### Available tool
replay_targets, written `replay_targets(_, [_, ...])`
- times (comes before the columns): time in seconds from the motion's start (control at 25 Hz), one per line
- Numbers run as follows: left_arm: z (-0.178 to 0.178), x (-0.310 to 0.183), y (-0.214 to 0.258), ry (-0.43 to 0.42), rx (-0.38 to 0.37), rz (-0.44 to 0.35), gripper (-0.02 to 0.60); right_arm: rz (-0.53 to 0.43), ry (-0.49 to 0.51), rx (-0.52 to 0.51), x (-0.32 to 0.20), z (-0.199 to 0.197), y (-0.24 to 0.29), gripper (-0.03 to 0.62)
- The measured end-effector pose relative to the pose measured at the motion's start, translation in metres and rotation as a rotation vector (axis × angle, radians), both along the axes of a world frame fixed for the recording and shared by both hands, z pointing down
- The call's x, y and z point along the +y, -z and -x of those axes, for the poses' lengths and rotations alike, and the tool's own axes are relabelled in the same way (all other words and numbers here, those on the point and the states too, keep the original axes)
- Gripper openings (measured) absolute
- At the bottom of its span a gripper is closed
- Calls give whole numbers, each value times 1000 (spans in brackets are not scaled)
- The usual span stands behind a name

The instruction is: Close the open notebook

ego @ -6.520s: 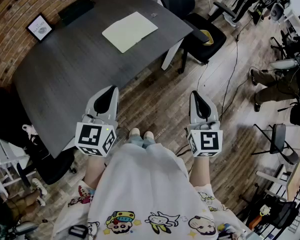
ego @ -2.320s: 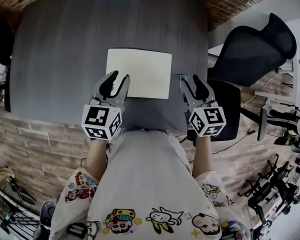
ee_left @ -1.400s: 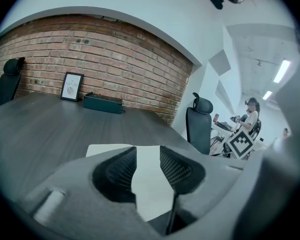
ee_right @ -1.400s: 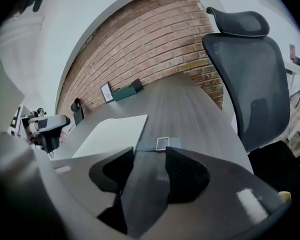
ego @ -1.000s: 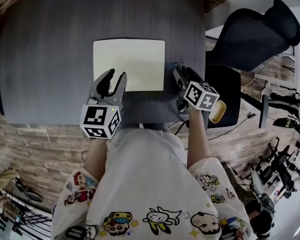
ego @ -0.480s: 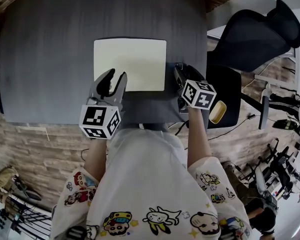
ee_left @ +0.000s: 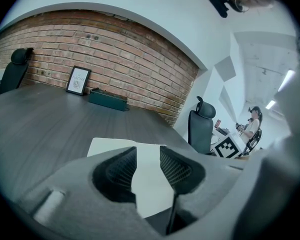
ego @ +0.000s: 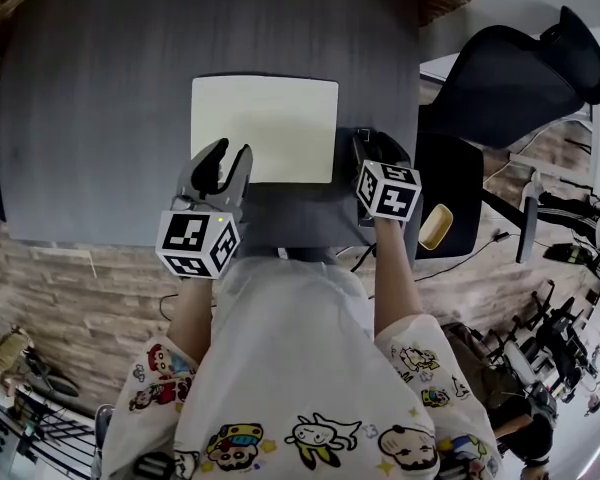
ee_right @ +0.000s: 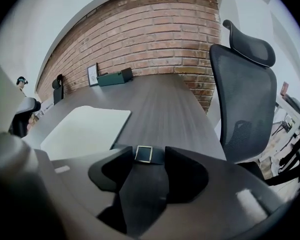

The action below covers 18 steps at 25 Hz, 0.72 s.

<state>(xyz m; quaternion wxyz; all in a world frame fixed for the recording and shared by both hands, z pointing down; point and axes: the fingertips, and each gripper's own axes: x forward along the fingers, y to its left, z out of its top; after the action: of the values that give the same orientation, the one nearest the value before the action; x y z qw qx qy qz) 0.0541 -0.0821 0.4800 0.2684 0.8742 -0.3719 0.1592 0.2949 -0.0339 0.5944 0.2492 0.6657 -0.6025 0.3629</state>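
- The open notebook (ego: 264, 128) lies flat in the middle of the dark grey table (ego: 100, 118).
- The left gripper (ego: 228, 154) hangs over the notebook's near left corner, jaws apart and empty.
- The right gripper (ego: 382, 148) is just right of the near right corner. Its jaws have just been closing but are apart, gripping nothing.
- A black office chair (ego: 500, 78) stands further right.

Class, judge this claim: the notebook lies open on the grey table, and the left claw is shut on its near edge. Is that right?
No. The notebook lies open on the grey table, but the left claw is open over its near edge; the left gripper view shows this.
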Motion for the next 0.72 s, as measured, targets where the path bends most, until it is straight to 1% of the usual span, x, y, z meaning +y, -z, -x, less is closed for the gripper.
replay_targets(0.12, [1, 1, 0, 1, 1, 4, 137, -2, 0, -19, 1, 0, 2, 197])
replay_targets(0.28, [3, 3, 0, 1, 5, 7, 137, -13, 17, -76, 0, 5, 5, 179])
replay_targets(0.36, [2, 2, 0, 2, 4, 10, 137, -20, 19, -119, -2, 11, 5, 107])
replay_targets(0.44, [3, 2, -1, 5, 3, 12, 137, -32, -7, -157, -2, 11, 4, 104])
replay_targets(0.56, [6, 3, -3, 12, 2, 12, 137, -70, -52, -246, -2, 9, 6, 93])
replay_targets(0.6, [8, 4, -3, 15, 1, 12, 137, -85, -58, -273, -2, 9, 8, 67])
replay_targets(0.72, [9, 3, -2, 21, -1, 12, 137, -111, -63, -316, -4, 8, 13, 57])
